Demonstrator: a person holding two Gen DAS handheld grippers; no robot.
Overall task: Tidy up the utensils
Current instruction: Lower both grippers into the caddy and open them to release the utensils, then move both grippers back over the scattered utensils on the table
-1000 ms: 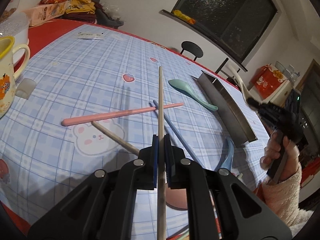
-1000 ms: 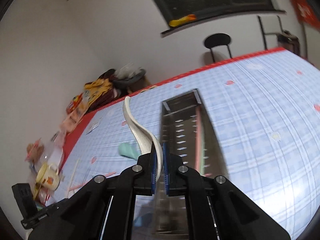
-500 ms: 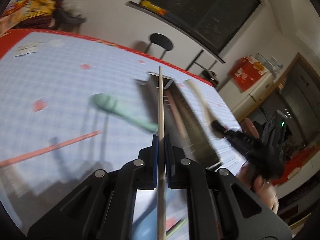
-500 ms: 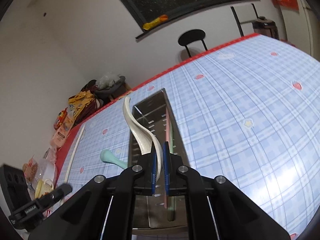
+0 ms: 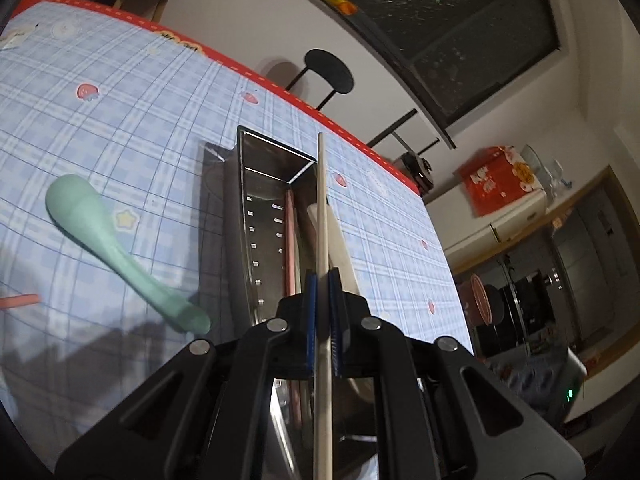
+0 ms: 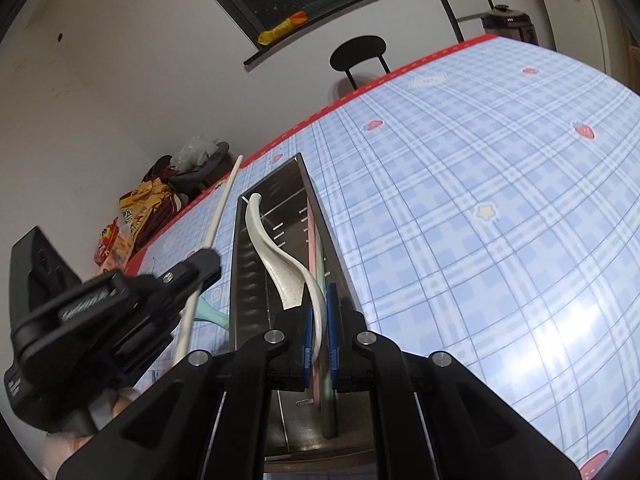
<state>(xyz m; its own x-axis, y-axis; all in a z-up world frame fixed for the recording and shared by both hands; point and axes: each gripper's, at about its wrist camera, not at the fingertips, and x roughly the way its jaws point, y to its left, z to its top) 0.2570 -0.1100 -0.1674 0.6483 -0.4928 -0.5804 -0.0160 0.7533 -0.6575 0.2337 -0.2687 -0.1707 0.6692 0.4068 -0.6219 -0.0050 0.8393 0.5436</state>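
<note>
The left gripper point(image 5: 322, 312) is clamped on a pale wooden chopstick point(image 5: 322, 216), which runs straight out between the blue pads and reaches over the long metal utensil tray point(image 5: 244, 216). From the right wrist view the same gripper point(image 6: 200, 270) sits at the tray's left side, the chopstick point(image 6: 218, 220) slanting up past the tray's far end — whether it touches the rim cannot be told.

The right gripper point(image 6: 319, 332) grips a white ceramic spoon point(image 6: 276, 256) by the edge of its bowl, its curved handle rising forward above the tray point(image 6: 240, 280). In the left wrist view the spoon point(image 5: 340, 248) shows as a pale shape just right of the chopstick, over the tray's right side.

The tray lies on a table covered with a blue plaid cloth point(image 6: 480, 200) printed with strawberries and stars and edged in red. Inside the tray lie a pink chopstick point(image 5: 289, 240) along the floor and, seen from the right wrist, a light green one point(image 6: 326, 400) beside it.

Outside the tray, to its left, a mint-green spoon point(image 5: 116, 256) lies on the cloth, its handle end near the tray wall. The tip of another pink chopstick point(image 5: 18, 301) shows at the left edge of that view.

Beyond the table stand a black round-backed chair point(image 5: 330, 72) — against a white wall — and a dark window point(image 5: 460, 20).
</note>
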